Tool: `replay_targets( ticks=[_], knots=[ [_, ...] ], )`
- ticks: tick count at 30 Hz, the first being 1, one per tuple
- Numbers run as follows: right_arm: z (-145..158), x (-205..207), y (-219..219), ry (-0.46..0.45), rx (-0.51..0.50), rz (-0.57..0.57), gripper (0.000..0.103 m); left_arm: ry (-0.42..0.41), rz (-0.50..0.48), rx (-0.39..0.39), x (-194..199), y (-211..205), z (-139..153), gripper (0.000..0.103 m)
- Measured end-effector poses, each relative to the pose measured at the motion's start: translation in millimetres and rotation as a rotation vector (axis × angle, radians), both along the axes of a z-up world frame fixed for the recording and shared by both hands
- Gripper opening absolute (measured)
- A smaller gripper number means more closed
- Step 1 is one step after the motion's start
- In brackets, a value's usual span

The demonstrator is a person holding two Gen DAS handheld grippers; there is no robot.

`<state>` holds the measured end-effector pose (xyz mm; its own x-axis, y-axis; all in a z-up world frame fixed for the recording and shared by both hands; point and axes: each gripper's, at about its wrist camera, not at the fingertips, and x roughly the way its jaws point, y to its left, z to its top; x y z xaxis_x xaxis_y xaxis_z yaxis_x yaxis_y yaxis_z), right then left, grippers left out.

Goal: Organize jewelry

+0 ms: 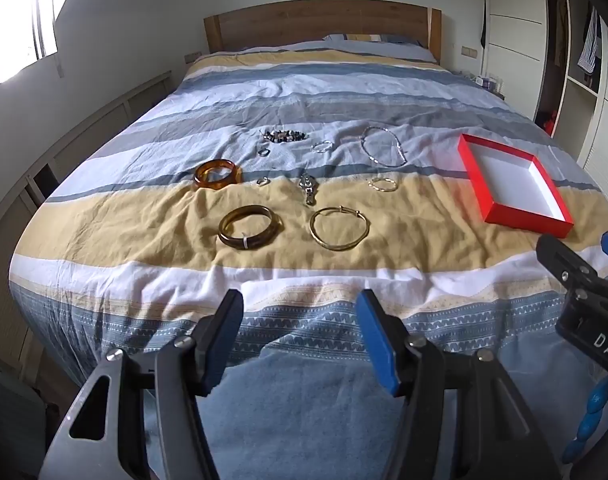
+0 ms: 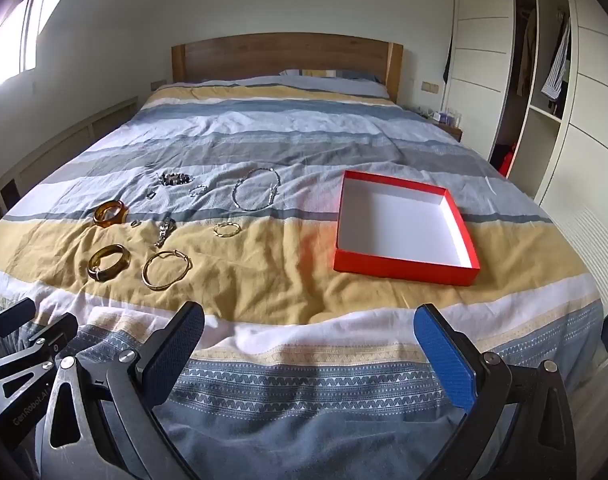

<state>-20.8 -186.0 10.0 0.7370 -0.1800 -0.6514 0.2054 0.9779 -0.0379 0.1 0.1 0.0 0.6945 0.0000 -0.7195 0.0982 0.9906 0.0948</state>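
Several jewelry pieces lie on the striped bedspread: an amber bangle (image 1: 217, 175), a dark brown bangle (image 1: 249, 226), a thin gold bangle (image 1: 339, 227), a watch (image 1: 307, 188), a small gold bracelet (image 1: 383, 184), a silver necklace (image 1: 383, 146), a beaded bracelet (image 1: 284, 136). An open red box (image 1: 514, 184) with a white inside sits to their right, empty; it also shows in the right wrist view (image 2: 404, 228). My left gripper (image 1: 299, 312) is open and empty over the bed's foot. My right gripper (image 2: 310, 328) is open and empty, nearer the box.
A wooden headboard (image 1: 322, 22) stands at the far end. White wardrobes (image 2: 576, 120) with hanging clothes line the right side. A window (image 1: 11, 32) and low wall panels are on the left. The bed's foot edge lies just below both grippers.
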Motion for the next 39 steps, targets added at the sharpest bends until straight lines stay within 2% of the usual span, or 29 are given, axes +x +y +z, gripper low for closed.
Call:
replay_targets(
  ticks=[4, 9, 39],
  knots=[
    [2.6, 0.8, 0.4, -0.006, -0.017, -0.006, 0.103, -0.002, 0.007, -0.006, -1.8, 1.1, 0.2, 0.057],
    [-5.6, 3.7, 2.4, 0.015, -0.028, -0.005, 0.103, 0.000, 0.011, -0.010, -2.8, -4.0, -14.5, 0.057],
    [-16.1, 15.6, 7.2, 0.083, -0.060, 0.003, 0.103, 0.038, -0.011, -0.031, 13.8, -5.1, -28.1, 0.057]
  ],
)
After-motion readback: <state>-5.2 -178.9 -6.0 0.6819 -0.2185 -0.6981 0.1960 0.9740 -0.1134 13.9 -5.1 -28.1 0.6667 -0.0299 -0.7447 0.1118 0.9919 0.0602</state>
